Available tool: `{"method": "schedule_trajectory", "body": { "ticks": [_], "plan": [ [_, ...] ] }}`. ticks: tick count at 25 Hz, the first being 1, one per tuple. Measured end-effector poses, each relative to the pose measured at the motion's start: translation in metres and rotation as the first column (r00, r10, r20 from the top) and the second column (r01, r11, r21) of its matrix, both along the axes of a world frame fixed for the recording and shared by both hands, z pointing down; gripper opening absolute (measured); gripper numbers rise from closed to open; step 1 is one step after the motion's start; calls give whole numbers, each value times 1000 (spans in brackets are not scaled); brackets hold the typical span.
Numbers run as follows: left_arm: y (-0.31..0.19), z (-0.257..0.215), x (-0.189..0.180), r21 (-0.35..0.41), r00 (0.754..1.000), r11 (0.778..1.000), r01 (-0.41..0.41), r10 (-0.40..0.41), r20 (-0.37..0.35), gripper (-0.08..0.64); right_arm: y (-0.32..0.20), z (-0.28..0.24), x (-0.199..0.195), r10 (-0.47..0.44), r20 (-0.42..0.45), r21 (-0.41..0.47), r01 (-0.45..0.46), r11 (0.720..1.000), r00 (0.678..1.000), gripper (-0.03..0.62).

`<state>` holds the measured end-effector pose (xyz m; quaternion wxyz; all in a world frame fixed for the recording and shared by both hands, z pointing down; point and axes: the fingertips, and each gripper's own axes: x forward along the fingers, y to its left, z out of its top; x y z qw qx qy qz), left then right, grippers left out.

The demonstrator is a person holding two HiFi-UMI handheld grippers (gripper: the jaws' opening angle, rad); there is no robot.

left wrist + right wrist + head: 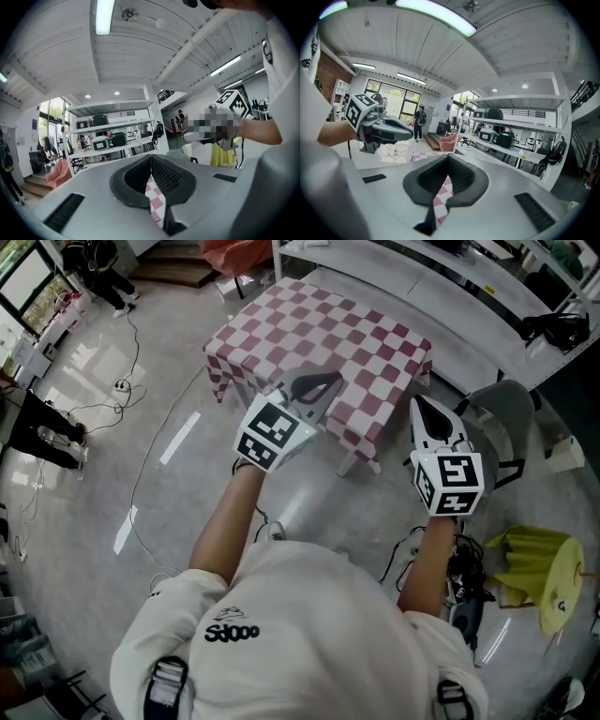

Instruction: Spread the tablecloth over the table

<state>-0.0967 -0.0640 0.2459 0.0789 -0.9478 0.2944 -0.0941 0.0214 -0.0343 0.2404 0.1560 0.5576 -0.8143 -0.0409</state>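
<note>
The red-and-white checked tablecloth [319, 329] lies over a small table straight ahead of me. My left gripper [333, 381] reaches over the cloth's near edge, and its jaws are shut. In the left gripper view a strip of checked cloth [157, 204] runs down between the closed pads of the left gripper [151, 158]. My right gripper [416, 401] is at the cloth's near right corner, also shut. The right gripper view shows cloth [440, 201] pinched below the meeting tips of the right gripper [449, 157]. Both grippers point almost level.
White shelving [450, 277] runs behind the table. A grey chair [502, 409] stands close to my right gripper. A yellow object [539, 568] sits on the floor at the right. Cables [122, 385] trail over the shiny floor at the left, where people [47, 427] stand.
</note>
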Motion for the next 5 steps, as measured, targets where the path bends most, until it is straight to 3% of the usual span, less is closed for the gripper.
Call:
{"method": "schedule_trajectory", "body": {
  "ticks": [5],
  "plan": [
    [0, 6, 2, -11, 1000, 1000, 3, -3, 0, 29, 1, 2, 4, 1, 8, 0, -1, 1000, 1000, 21]
  ]
}}
